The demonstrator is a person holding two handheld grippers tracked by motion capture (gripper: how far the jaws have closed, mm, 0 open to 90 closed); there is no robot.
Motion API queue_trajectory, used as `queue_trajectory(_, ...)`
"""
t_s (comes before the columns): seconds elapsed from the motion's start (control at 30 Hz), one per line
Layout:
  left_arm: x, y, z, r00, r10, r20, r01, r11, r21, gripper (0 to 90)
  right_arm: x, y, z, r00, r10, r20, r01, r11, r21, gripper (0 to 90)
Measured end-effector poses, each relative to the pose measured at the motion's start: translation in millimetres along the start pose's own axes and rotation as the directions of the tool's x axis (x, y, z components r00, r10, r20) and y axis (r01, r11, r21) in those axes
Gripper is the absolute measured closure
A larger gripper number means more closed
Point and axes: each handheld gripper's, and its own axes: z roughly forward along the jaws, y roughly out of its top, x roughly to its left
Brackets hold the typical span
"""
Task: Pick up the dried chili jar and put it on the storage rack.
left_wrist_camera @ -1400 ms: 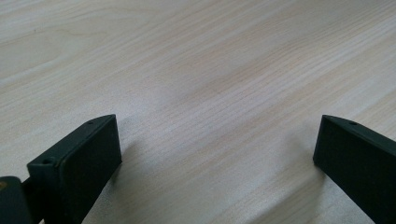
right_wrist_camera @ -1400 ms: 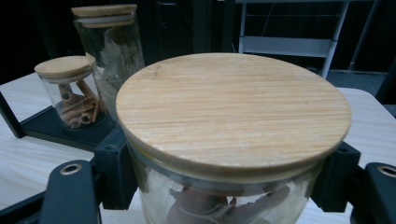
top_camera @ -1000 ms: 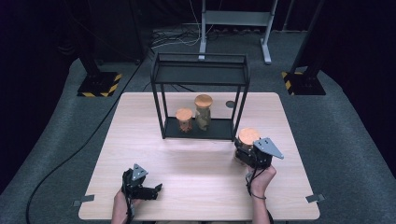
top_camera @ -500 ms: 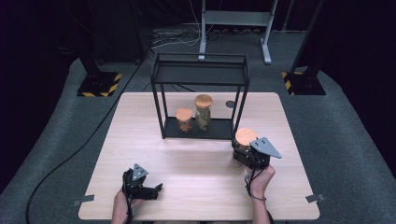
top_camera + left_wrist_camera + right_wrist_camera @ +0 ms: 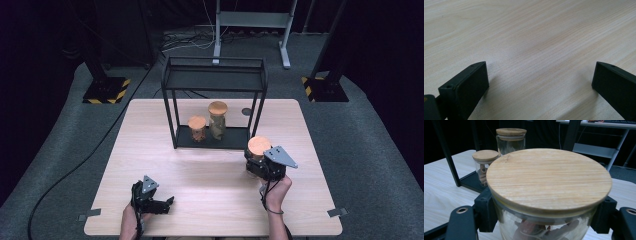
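The right gripper [image 5: 261, 165] has its jaws closed on a glass jar [image 5: 544, 230] with a flat wooden lid [image 5: 549, 178], gripping the glass wall just below the lid. The jar sits near the table's [image 5: 150, 150] right edge, just in front of the black shelf rack [image 5: 215, 137]. Judgement: rigid, smooth and breakable, moderately heavy with contents inside; the lid may lift off, so the body is the proper hold. The left gripper [image 5: 539, 82] rests open and empty near the front edge.
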Motion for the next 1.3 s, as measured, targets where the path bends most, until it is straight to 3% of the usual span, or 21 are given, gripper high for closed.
queue_trajectory(1.3,0.2,0.0,0.1,1.0000,0.002,0.002,-0.002,1.0000,-0.001,0.0,18.9,12.5,15.7,0.9987,-0.015,-0.049,0.015,1.000,0.009,24.8)
